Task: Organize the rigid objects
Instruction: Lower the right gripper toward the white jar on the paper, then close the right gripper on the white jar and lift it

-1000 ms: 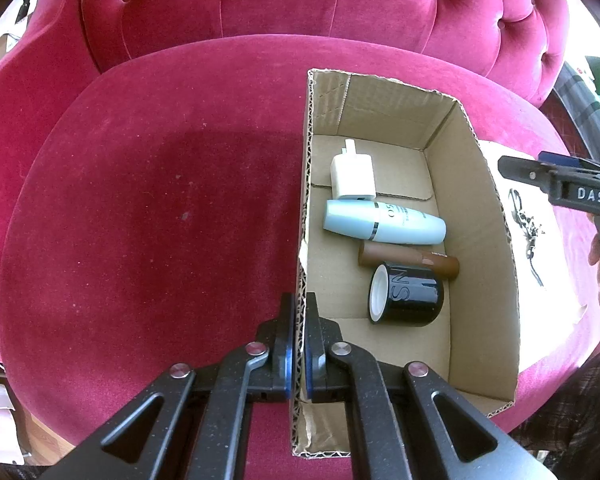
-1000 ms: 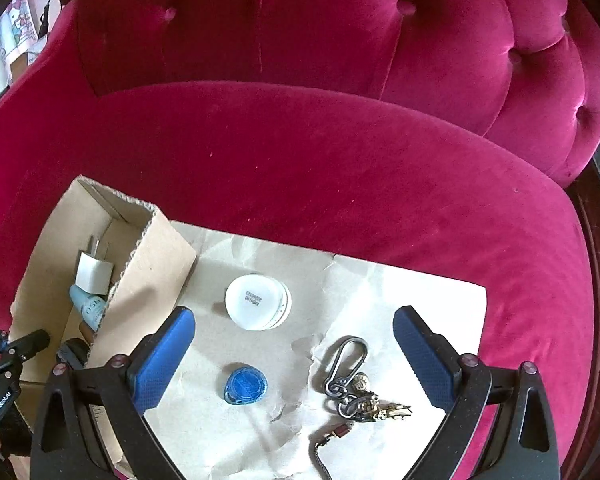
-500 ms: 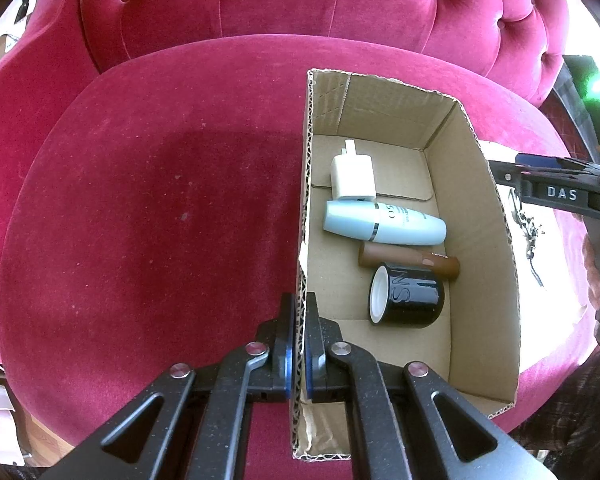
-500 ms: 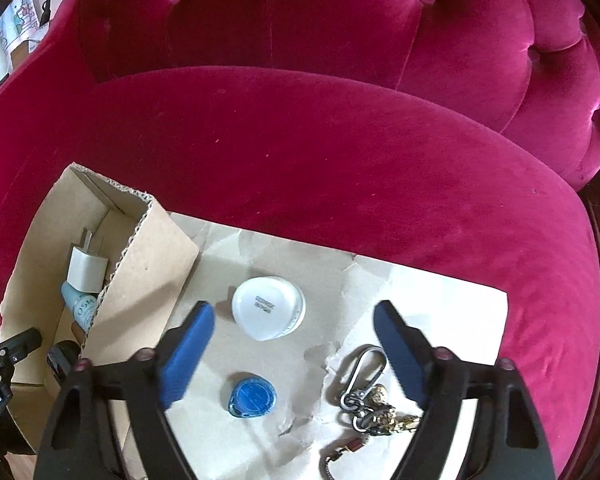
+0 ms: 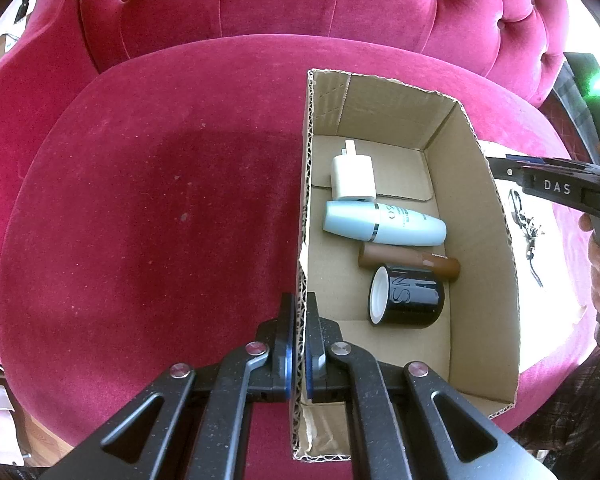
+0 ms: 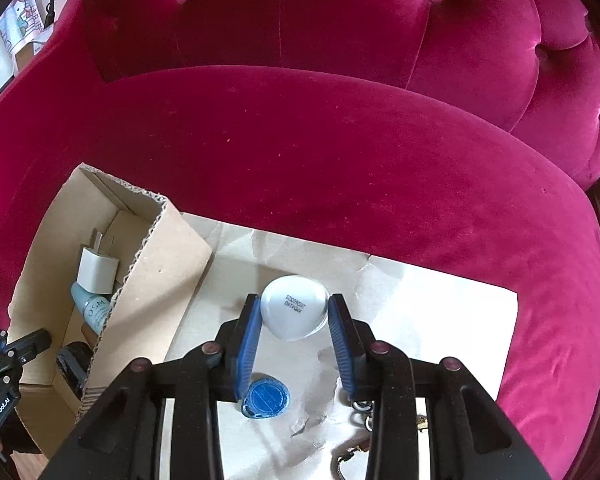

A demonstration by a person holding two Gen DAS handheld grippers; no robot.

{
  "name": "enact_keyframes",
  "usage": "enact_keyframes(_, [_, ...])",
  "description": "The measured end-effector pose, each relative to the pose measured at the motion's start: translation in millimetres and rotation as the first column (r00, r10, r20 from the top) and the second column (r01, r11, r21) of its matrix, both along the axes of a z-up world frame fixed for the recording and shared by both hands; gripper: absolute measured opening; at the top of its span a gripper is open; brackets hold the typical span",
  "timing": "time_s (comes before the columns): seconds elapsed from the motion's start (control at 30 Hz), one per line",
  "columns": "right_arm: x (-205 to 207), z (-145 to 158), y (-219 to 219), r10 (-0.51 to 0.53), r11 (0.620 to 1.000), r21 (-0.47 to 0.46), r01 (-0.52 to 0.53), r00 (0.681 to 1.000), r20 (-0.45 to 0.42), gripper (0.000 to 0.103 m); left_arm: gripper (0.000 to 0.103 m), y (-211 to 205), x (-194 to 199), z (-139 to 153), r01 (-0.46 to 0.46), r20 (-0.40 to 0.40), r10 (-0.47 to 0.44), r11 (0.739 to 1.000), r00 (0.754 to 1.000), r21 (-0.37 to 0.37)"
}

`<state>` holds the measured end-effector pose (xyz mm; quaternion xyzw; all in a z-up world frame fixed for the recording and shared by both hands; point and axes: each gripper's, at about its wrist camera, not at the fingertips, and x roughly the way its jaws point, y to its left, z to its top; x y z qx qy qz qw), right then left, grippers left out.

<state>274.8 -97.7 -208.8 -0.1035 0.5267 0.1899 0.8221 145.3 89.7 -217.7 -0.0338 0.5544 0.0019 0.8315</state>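
Note:
My left gripper (image 5: pixel 298 320) is shut on the left wall of an open cardboard box (image 5: pixel 306 184) standing on a red velvet seat. Inside the box lie a white charger plug (image 5: pixel 354 178), a pale blue bottle (image 5: pixel 384 226), a brown tube (image 5: pixel 408 260) and a black jar (image 5: pixel 408 296). To the right of the box, on brown paper (image 6: pixel 440 308), my right gripper (image 6: pixel 293 304) is closing around a white round jar (image 6: pixel 293 312). Its blue pads meet the jar's two sides.
A blue key fob (image 6: pixel 266 398) lies on the paper just behind the jar, between the right gripper's fingers. A bunch of keys with a carabiner (image 6: pixel 364 416) sits to its right. The tufted backrest (image 6: pixel 340 20) rises behind the seat.
The right gripper's jaws have narrowed from wide open and moved forward until the white jar sits between its pads. The left gripper and the box have not moved.

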Motion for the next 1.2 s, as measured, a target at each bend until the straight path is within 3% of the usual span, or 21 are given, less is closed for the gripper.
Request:
enact_keyframes(0.6, [-9, 35, -1, 0.002, 1.000, 0.027, -0.003, 0.998, 0.064, 0.036, 0.003, 0, 0, 0, 0.001, 0.001, -0.001, 1.000, 1.000, 0.002])
enact_keyframes(1.2, [-32, 75, 23, 0.091, 0.993, 0.068, -0.101, 0.986, 0.140, 0.036, 0.003, 0, 0, 0, 0.000, 0.002, 0.000, 1.000, 1.000, 0.002])
